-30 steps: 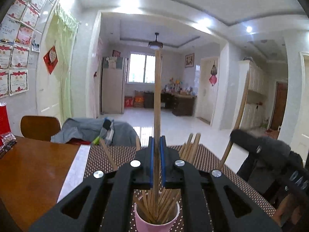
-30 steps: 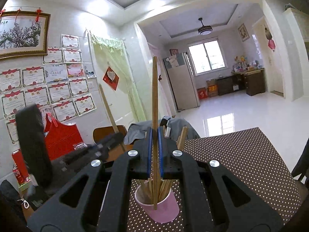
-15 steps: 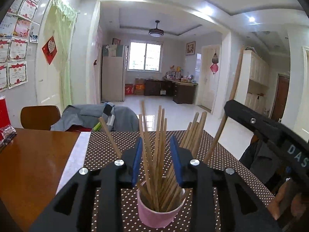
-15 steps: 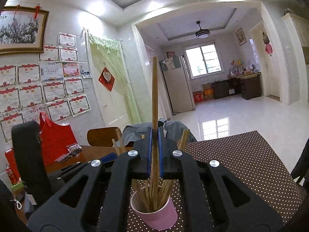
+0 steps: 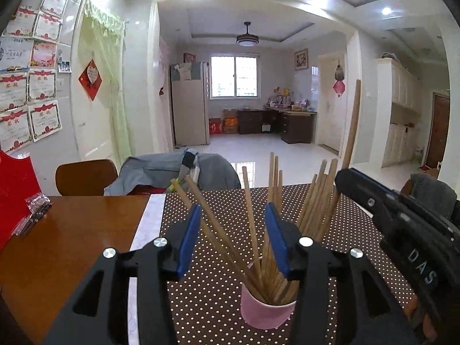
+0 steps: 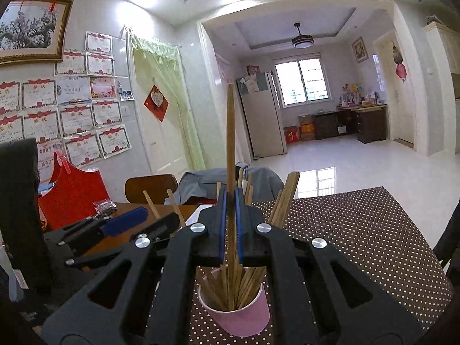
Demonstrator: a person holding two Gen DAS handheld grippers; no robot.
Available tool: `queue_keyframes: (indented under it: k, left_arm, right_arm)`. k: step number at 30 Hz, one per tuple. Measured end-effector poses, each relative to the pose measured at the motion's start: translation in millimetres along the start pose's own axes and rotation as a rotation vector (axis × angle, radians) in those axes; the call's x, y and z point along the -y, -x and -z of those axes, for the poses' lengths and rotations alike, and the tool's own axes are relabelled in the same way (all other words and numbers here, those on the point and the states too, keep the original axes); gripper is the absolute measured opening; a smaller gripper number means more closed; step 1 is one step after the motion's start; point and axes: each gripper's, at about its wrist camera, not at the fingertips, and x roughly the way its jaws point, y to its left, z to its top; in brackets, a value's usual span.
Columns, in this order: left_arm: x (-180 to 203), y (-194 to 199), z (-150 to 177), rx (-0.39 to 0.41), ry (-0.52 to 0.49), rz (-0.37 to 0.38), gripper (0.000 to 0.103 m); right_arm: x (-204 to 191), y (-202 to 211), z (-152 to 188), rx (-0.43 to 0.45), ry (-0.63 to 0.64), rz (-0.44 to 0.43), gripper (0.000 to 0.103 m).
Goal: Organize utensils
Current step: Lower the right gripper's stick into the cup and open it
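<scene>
A pink cup [image 5: 264, 310] full of wooden chopsticks [image 5: 313, 201] stands on the dotted brown mat [image 5: 224, 299]. My left gripper [image 5: 233, 238] is open and empty, its blue pads on either side of the sticks just above the cup. My right gripper [image 6: 230, 227] is shut on one upright chopstick [image 6: 230, 132] whose lower end is inside the pink cup [image 6: 241, 316]. The right gripper also shows in the left wrist view [image 5: 402, 221], and the left gripper shows at the left of the right wrist view [image 6: 115, 227].
The wooden table [image 5: 57, 244] lies left of the mat, with a red bag [image 6: 72, 192] and a small packet [image 5: 34, 204] near the wall. A chair [image 5: 86, 175] with a grey jacket [image 5: 172, 172] stands at the far edge.
My left gripper has opened and let its chopstick drop into the cup, then pulled back a little. My right gripper has lowered its chopstick into the cup, still shut on it.
</scene>
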Motion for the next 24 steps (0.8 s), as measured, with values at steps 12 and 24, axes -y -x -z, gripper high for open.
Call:
queue_keyframes:
  k: [12,24]
  left_arm:
    - [-0.7,0.9,0.1,-0.017,-0.016,-0.02,0.051]
    - [3.6,-0.3,0.6,-0.027,-0.032,-0.022,0.051]
  right_arm:
    - [4.8,-18.4,26.2,-0.105,0.008,0.027,0.006]
    - [15.1,-22.5,42.1,-0.168,-0.013,0.034,0.007]
